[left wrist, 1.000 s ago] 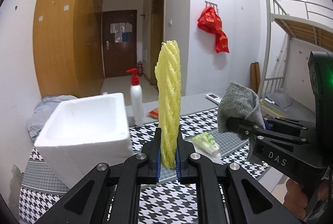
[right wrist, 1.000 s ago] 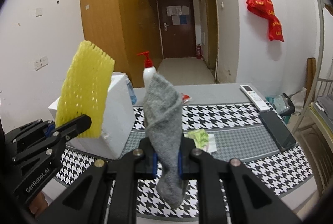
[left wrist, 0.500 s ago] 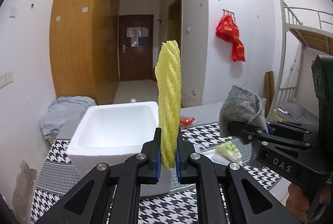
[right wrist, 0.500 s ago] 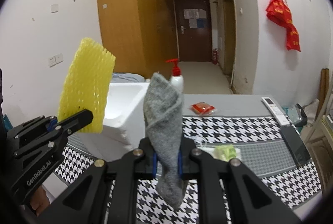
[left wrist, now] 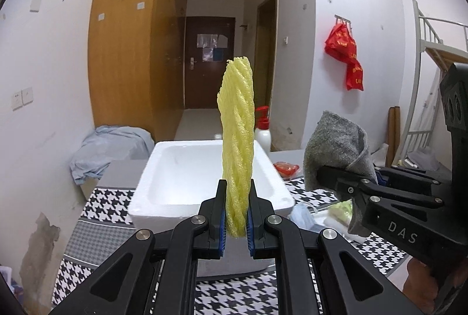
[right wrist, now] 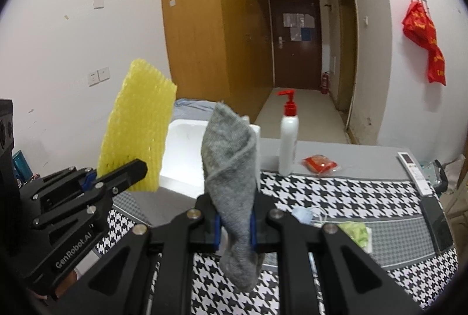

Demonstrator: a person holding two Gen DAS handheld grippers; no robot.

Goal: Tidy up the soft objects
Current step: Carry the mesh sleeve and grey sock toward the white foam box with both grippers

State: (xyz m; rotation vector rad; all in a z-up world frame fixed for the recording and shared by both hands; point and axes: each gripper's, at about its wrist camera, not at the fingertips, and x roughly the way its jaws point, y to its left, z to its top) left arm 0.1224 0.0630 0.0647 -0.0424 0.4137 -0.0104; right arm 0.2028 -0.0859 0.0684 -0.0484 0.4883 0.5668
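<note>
Left claw (left wrist: 236, 222) is pinching the yellow foam net (left wrist: 237, 145) upright between its pads, held above the desk (right wrist: 336, 198). Foam box (left wrist: 187, 177) is sitting open just ahead of it. Right claw (right wrist: 235, 227) is clamping the grey cloth (right wrist: 234, 183); pump bottle (right wrist: 288, 136) is standing ahead, slightly right.

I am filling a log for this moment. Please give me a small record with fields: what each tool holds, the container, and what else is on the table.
left tool: shut on yellow foam net, held upright
right tool: shut on grey cloth, lower end hanging below the pads
container: white foam box, open, nothing visible inside
table: houndstooth cover
other items: pump bottle, red packet, remote, green item
</note>
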